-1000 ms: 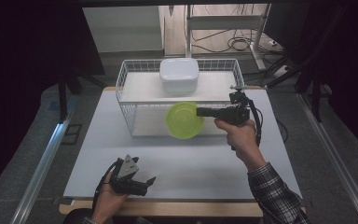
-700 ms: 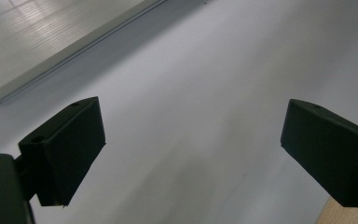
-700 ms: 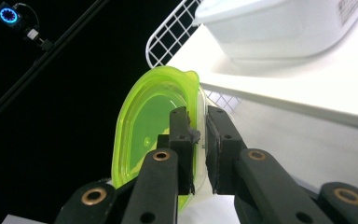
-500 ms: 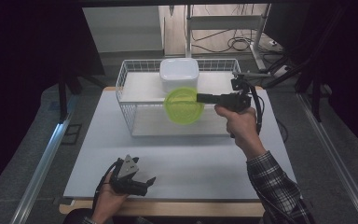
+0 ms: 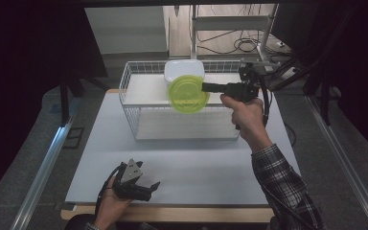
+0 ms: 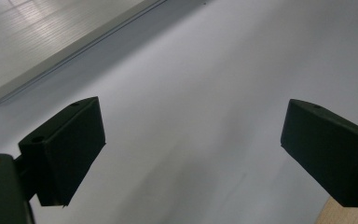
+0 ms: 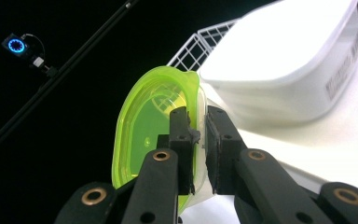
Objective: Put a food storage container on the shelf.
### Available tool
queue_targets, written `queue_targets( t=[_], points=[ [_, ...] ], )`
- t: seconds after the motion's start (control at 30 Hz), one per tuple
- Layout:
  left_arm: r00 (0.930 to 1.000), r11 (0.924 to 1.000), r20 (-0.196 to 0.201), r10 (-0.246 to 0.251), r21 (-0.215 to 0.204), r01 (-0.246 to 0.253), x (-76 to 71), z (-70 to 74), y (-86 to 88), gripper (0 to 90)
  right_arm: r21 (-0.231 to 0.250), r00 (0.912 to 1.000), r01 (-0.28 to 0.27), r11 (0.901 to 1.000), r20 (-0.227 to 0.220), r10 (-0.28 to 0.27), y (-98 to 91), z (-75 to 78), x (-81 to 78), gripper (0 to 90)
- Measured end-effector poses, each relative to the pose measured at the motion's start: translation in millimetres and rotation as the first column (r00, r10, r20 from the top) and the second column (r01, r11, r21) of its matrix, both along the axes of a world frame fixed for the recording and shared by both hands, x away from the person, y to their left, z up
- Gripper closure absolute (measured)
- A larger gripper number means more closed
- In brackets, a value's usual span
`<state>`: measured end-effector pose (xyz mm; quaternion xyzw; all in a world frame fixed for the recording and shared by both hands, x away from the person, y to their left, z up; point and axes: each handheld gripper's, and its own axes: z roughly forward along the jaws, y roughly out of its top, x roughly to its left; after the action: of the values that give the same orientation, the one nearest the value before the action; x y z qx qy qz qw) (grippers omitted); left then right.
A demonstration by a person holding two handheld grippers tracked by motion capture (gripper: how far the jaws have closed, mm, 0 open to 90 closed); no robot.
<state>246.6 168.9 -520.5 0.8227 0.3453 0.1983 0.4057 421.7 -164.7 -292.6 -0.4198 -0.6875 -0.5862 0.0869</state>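
pinching the green bowl (image 5: 188, 94) by its rim alone above the wire basket (image 5: 139, 125), our right gripper (image 5: 206, 87) risks it slipping onto the white container (image 5: 184, 70); our left gripper (image 5: 148, 189) gapes empty.

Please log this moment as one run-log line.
right gripper: shut on green bowl rim, above wire basket | left gripper: open, on table

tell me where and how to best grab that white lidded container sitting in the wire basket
Probably from above, jaws across the white container at its narrower sides just under the lid. The wire basket walls block a level approach, and the right gripper is shut on the green bowl just in front, so the open left gripper suits.
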Motion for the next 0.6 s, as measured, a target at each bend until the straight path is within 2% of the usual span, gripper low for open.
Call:
queue_targets(
  t=[0.6],
  points=[
    [1.0000,1.0000,-0.002,-0.003,-0.002,0.003,-0.4,0.3,0.3,6.0,0.011,0.9965,0.079,0.9968,0.028,-0.079,15.5,36.6,25.6,82.2]
  ],
)
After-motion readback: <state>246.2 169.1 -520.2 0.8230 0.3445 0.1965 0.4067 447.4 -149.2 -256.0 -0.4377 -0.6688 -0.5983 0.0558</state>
